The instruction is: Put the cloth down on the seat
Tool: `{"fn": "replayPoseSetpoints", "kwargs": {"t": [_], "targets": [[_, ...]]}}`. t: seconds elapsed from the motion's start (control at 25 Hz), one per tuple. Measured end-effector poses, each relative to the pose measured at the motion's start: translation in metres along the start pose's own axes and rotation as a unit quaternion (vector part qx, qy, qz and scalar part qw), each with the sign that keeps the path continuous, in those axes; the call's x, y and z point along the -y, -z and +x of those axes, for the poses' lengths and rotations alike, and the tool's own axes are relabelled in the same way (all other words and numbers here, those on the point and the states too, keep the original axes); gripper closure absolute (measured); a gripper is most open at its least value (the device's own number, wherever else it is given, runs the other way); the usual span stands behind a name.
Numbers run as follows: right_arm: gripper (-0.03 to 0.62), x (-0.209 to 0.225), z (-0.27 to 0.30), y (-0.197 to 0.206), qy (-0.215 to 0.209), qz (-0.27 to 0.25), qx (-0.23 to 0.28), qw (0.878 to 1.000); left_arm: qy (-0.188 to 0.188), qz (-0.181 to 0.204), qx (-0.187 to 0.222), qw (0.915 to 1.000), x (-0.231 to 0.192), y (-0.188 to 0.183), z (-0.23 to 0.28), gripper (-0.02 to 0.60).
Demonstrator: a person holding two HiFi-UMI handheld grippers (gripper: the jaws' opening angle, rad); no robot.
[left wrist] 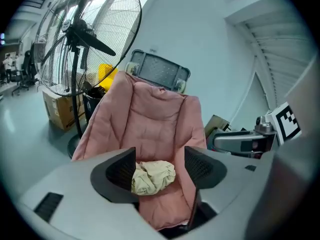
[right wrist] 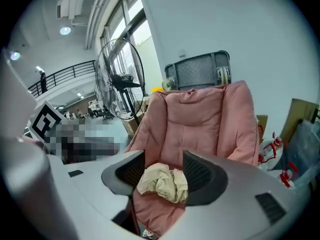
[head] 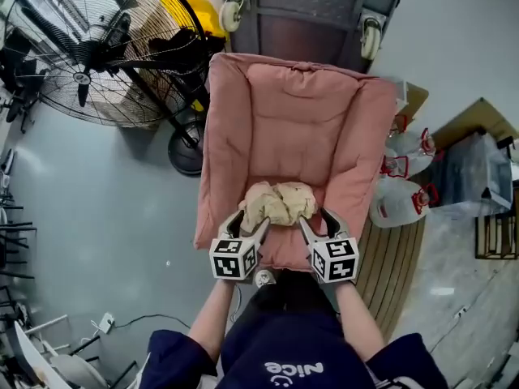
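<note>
Both tongs hang at the front edge of the pink seat [head: 302, 128], the left tongs [head: 246, 222] and right tongs [head: 315, 222] each with jaws spread wide and gripping nothing. The cream cloth [head: 280, 203] lies bunched on the cushion between them, near that front edge, and shows in the gap of each pair of jaws. Padded side walls rise on either side of it, and the seat's backrest beyond it is bare. Grey floor [head: 105, 209] lies open on the left side, with a standing fan [head: 89, 47] farther off; plastic jugs [head: 397, 203] crowd the right side.
</note>
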State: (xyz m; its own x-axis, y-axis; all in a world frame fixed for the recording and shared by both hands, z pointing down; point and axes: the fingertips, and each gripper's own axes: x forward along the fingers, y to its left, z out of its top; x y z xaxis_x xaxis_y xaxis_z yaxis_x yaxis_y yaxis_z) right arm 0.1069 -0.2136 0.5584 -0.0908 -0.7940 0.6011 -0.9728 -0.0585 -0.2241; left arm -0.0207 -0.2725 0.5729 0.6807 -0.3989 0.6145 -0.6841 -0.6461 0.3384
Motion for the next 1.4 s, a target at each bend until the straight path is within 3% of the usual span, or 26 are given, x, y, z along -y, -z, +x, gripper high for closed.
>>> {"fn": "replayPoseSetpoints", "kwargs": {"t": [0.32,0.6,0.8,1.04,1.2,1.4], "targets": [[0.378,-0.036,-0.068,-0.024,-0.014,-0.023,0.07,0.997,0.023,0.026,0.078,0.9963,0.042,-0.014,-0.08,0.261],[0.378,-0.045,-0.131,-0.041,0.006,-0.057,0.117,0.991,0.029,0.037,0.136,0.9896,0.067,-0.032,-0.138,0.261],[0.378,-0.054,-0.165,-0.044,0.007,-0.068,0.141,0.988,0.038,0.061,0.151,0.986,0.087,-0.034,-0.159,0.261],[0.379,-0.06,-0.17,-0.043,0.005,-0.084,0.14,0.987,0.047,0.063,0.151,0.9854,0.092,-0.032,-0.161,0.27],[0.382,-0.063,-0.172,-0.044,0.004,-0.083,0.148,0.985,0.046,0.055,0.16,0.9846,0.088,-0.033,-0.167,0.388],[0.503,-0.066,-0.172,-0.045,-0.002,-0.076,0.157,0.985,0.029,0.038,0.179,0.9826,0.078,-0.035,-0.176,0.52]]}}
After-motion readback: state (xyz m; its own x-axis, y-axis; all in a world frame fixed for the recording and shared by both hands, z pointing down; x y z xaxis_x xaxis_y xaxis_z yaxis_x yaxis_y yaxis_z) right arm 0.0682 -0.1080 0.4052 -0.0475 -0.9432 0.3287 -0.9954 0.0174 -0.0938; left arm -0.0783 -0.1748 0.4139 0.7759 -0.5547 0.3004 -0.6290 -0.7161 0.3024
